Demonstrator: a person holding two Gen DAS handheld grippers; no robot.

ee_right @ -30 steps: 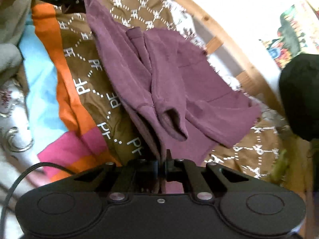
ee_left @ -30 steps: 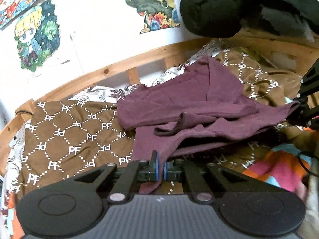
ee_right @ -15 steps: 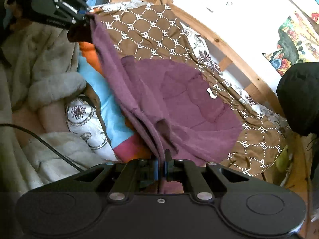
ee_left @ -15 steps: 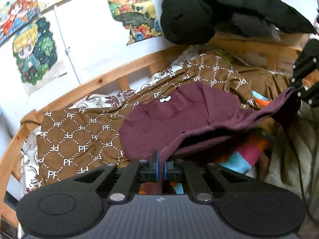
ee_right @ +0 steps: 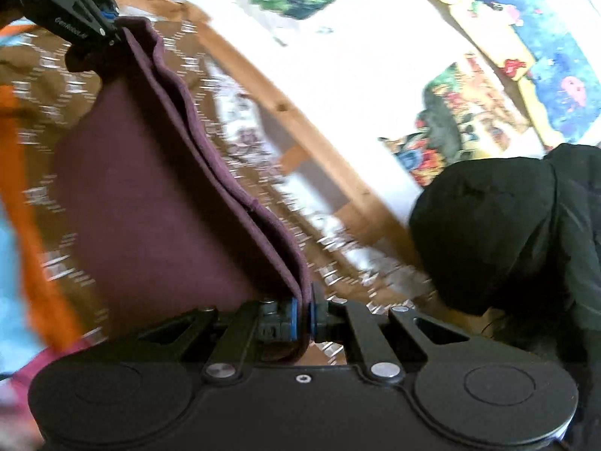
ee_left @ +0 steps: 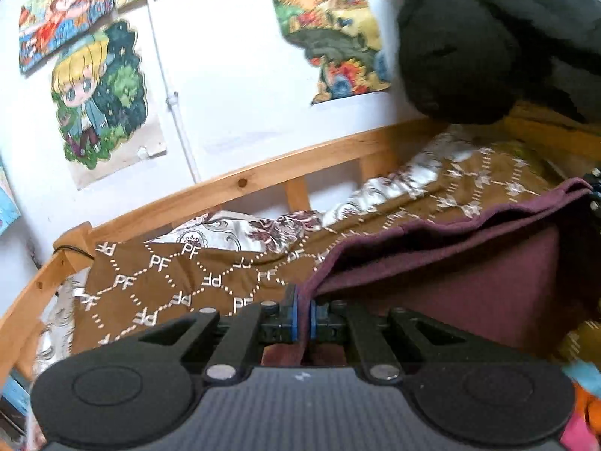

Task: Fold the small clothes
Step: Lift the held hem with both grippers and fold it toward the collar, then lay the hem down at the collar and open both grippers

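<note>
A maroon shirt (ee_left: 450, 274) hangs stretched in the air between my two grippers, above the bed. My left gripper (ee_left: 302, 315) is shut on one end of its top edge. My right gripper (ee_right: 305, 314) is shut on the other end; the shirt (ee_right: 150, 206) drops below the taut edge as a flat sheet. In the right wrist view the left gripper (ee_right: 109, 34) shows at the top left, clamped on the cloth. In the left wrist view the right gripper (ee_left: 593, 191) is only just visible at the right edge.
Below lies a brown blanket (ee_left: 169, 285) with a white PF pattern, over an orange and blue cover (ee_right: 15, 188). A wooden bed rail (ee_left: 263, 176) runs along the white wall with posters. A black bundle (ee_left: 488, 45) sits at the right, near the rail.
Both grippers have risen and lifted the shirt off the blanket. It lay crumpled on the bed; now it hangs flat and taut between them. The right wrist view is blurred by motion.
</note>
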